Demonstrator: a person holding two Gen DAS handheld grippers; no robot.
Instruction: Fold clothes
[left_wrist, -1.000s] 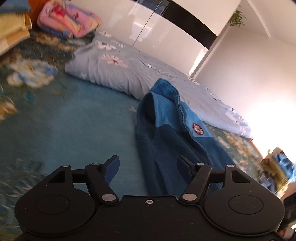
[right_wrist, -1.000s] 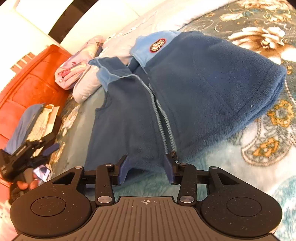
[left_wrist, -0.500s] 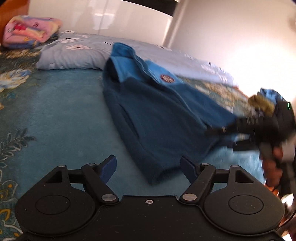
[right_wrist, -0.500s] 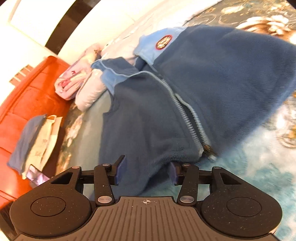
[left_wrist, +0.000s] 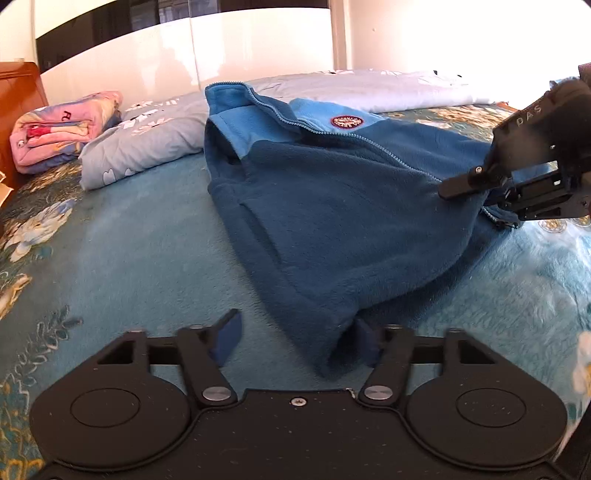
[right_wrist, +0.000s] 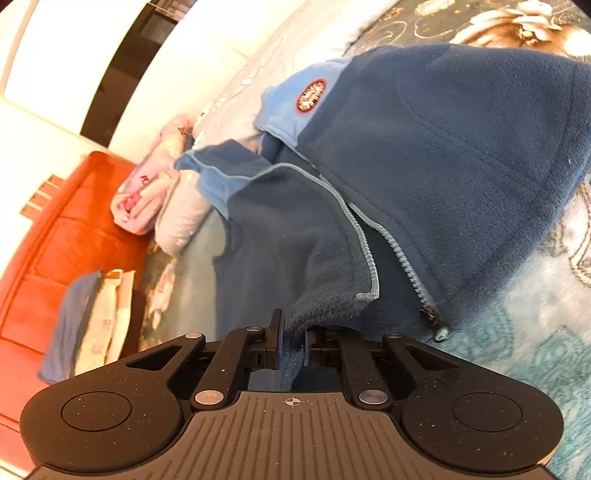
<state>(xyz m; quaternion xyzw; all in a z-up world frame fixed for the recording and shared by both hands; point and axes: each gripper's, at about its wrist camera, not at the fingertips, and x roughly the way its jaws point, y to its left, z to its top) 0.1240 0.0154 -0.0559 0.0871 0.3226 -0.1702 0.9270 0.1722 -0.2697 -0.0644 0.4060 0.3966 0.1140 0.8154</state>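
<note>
Right gripper (right_wrist: 291, 345) is clamping the hem of the blue fleece jacket (left_wrist: 332, 206) beside the open zipper (right_wrist: 369, 266), jaws drawn together on the cloth. Left gripper (left_wrist: 295, 341) is standing with jaws spread wide; the jacket's near bottom corner is lying between them, close against the right finger, nothing pinched.

Bed cover (left_wrist: 129, 258), teal with a flower print, is carrying everything. Jacket is lying across it, collar toward the far wall, front partly unzipped, one front panel lifting at the clamped hem. Grey flowered quilt (left_wrist: 155, 144) is stretching behind the collar, touching it. Pink folded blanket (left_wrist: 62, 129) is sitting at the quilt's far end, by the orange headboard (right_wrist: 74, 229). Round red badge (left_wrist: 345, 121) is showing on the light-blue chest panel.
</note>
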